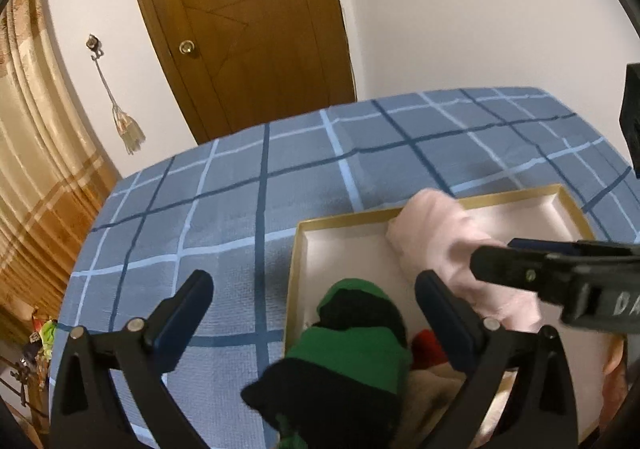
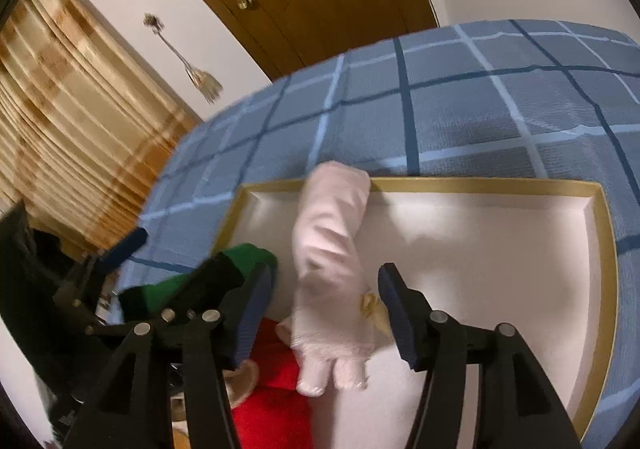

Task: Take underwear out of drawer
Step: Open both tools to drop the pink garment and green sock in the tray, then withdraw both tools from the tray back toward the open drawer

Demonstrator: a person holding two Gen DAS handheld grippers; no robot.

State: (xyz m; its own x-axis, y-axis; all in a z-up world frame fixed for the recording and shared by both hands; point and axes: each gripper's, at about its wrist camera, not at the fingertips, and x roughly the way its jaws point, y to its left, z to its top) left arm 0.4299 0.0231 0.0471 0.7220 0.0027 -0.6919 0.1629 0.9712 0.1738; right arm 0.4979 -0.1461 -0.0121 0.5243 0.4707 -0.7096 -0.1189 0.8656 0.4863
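Note:
A shallow white box with a gold rim (image 1: 292,273) (image 2: 480,183) lies on a blue checked bedspread. In the left wrist view, my left gripper (image 1: 314,285) is open wide over the box's left rim. A green and black garment (image 1: 348,353) sits low between its fingers, untouched by the pads. A rolled pale pink garment (image 1: 436,245) (image 2: 332,249) lies in the box with its far end on the back rim. My right gripper (image 2: 326,277) (image 1: 496,251) straddles it, open, with its pads apart from the cloth. A red garment (image 2: 276,389) lies beneath.
The bedspread (image 1: 240,201) stretches away beyond and to the left of the box. Past the bed are a brown wooden door (image 1: 248,29), a white wall with a hanging tassel (image 1: 128,129), and striped beige curtains (image 1: 36,153) at the left. Beige cloth (image 1: 436,389) lies in the box's near part.

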